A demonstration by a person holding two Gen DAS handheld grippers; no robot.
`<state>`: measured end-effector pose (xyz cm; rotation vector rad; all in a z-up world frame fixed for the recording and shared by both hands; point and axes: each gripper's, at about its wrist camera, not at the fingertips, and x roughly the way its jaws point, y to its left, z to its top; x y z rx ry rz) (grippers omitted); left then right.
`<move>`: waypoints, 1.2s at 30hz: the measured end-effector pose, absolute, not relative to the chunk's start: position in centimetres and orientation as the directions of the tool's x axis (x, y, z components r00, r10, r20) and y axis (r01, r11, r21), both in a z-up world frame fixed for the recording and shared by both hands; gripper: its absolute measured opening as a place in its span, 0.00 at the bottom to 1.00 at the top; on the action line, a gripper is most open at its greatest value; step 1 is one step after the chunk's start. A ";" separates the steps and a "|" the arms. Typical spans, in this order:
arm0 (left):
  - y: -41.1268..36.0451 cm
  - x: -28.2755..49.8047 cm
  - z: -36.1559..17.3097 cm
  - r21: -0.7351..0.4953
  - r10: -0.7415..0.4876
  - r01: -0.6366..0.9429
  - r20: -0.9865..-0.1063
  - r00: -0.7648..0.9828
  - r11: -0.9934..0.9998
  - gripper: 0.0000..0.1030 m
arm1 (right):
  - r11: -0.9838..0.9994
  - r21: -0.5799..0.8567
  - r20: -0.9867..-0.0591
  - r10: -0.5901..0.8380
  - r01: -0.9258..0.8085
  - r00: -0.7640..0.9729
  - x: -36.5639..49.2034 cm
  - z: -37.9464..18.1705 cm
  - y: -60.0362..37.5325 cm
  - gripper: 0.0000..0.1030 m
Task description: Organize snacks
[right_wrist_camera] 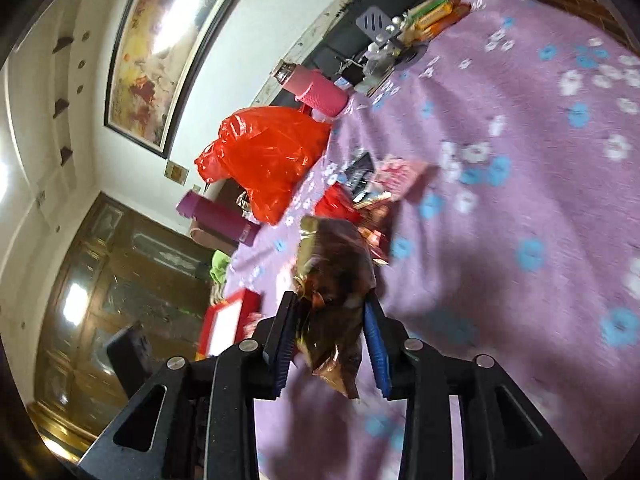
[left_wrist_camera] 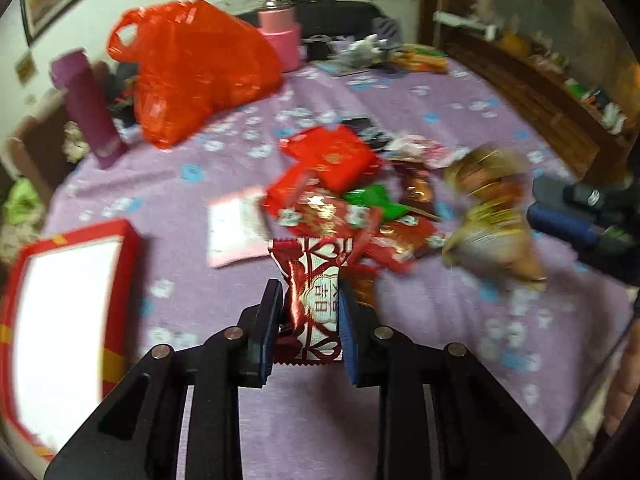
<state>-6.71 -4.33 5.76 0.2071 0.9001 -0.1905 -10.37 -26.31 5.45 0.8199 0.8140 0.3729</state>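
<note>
Motion blur smeared the snack pile (left_wrist_camera: 360, 200) on the purple cloth (left_wrist_camera: 440, 340), so most wrappers were unreadable. The left gripper (left_wrist_camera: 310, 312) pinched a red-and-white candy packet (left_wrist_camera: 316, 300) just above the cloth. The right gripper (right_wrist_camera: 332, 328) was clamped on a crinkly gold-brown packet (right_wrist_camera: 336, 276), its print illegible, lifted off the cloth.

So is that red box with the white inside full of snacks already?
No, the red box at the left shows only its bare white inside; the snacks lie piled on the purple cloth.
</note>
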 end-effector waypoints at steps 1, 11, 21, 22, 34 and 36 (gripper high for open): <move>-4.2 -7.2 5.9 0.125 -0.062 0.248 -0.775 0.629 0.961 0.31 | 0.659 0.752 -0.507 0.571 0.007 0.646 -9.8 5.7 -25.7 0.48; -2.4 -10.0 7.9 0.204 0.047 0.114 -0.650 0.759 0.972 0.78 | 0.801 0.598 -0.619 0.438 0.029 0.652 -11.9 4.4 -24.9 0.68; -0.5 -9.9 7.5 0.203 0.060 0.115 -0.693 0.718 0.972 0.81 | 0.871 0.484 -0.690 0.321 0.083 0.649 -10.7 4.7 -25.1 0.68; 0.1 -9.7 7.3 0.184 0.056 0.106 -0.704 0.708 0.977 0.81 | 0.878 0.470 -0.702 0.311 0.089 0.641 -10.3 4.7 -25.2 0.68; -0.6 -7.1 6.7 0.058 -0.021 0.114 -0.805 0.593 0.992 0.81 | 0.946 0.306 -0.834 0.214 0.105 0.508 -5.5 2.4 -22.3 0.40; -2.1 -6.6 6.0 0.120 0.021 0.130 -0.810 0.587 0.984 0.81 | 0.942 0.322 -0.831 0.232 0.096 0.506 -6.1 2.3 -22.9 0.40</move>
